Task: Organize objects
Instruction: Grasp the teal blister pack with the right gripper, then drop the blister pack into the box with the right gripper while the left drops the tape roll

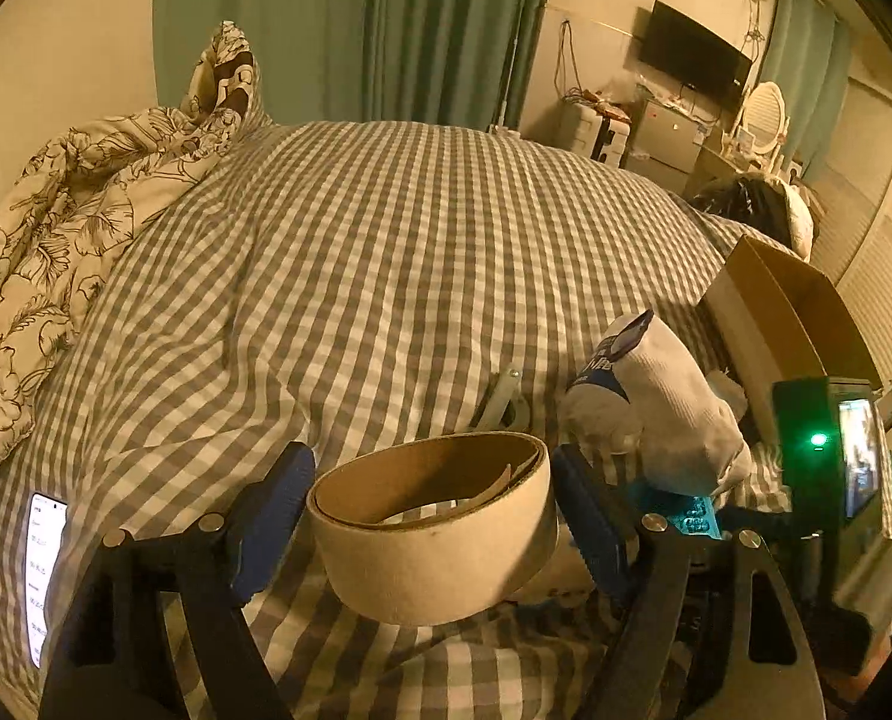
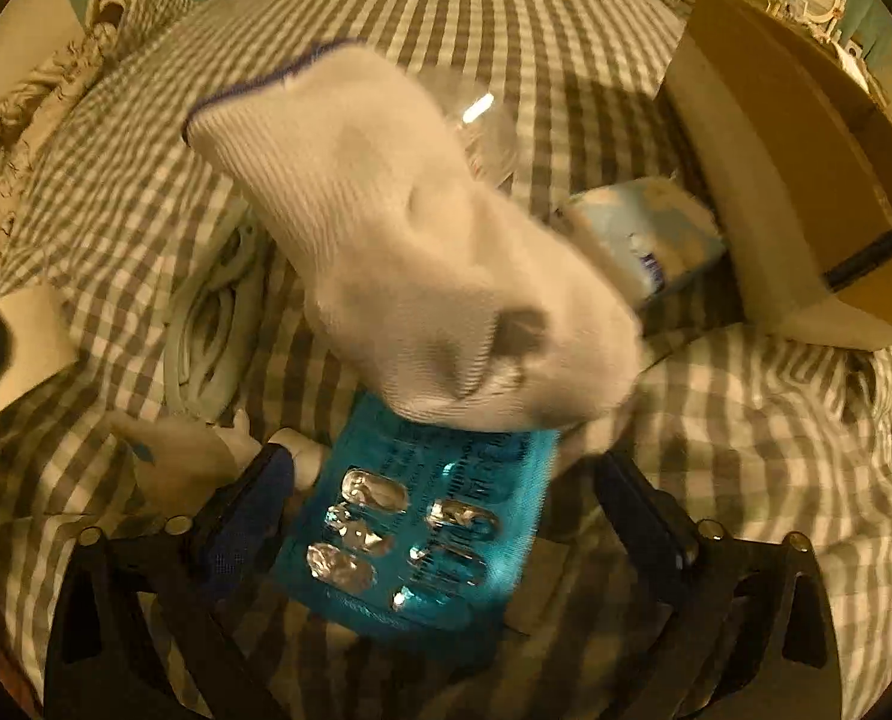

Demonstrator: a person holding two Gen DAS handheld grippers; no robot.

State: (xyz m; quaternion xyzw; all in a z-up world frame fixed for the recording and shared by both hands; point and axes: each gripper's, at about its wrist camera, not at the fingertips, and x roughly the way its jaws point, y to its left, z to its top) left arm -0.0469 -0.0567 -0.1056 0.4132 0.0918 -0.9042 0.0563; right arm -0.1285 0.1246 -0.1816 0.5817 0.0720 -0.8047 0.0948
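In the left wrist view my left gripper [image 1: 434,498] is shut on a beige roll of tape [image 1: 440,534], its blue pads against both sides, held over the checked bed cover [image 1: 356,252]. In the right wrist view a teal blister pack of pills [image 2: 422,528] lies between the spread fingers of my right gripper [image 2: 446,498]. A white sock [image 2: 422,276] rests on the pack's far end; whether the fingers press the pack I cannot tell. The sock [image 1: 667,402] and pack [image 1: 685,510] also show at the right of the left wrist view.
An open cardboard box [image 2: 805,180] lies on the bed to the right, also seen in the left wrist view [image 1: 793,324]. A pale blue tissue pack [image 2: 655,234] and a coiled white cable [image 2: 212,324] lie near the sock. A lit phone [image 1: 44,570] and a floral quilt [image 1: 56,228] lie at left.
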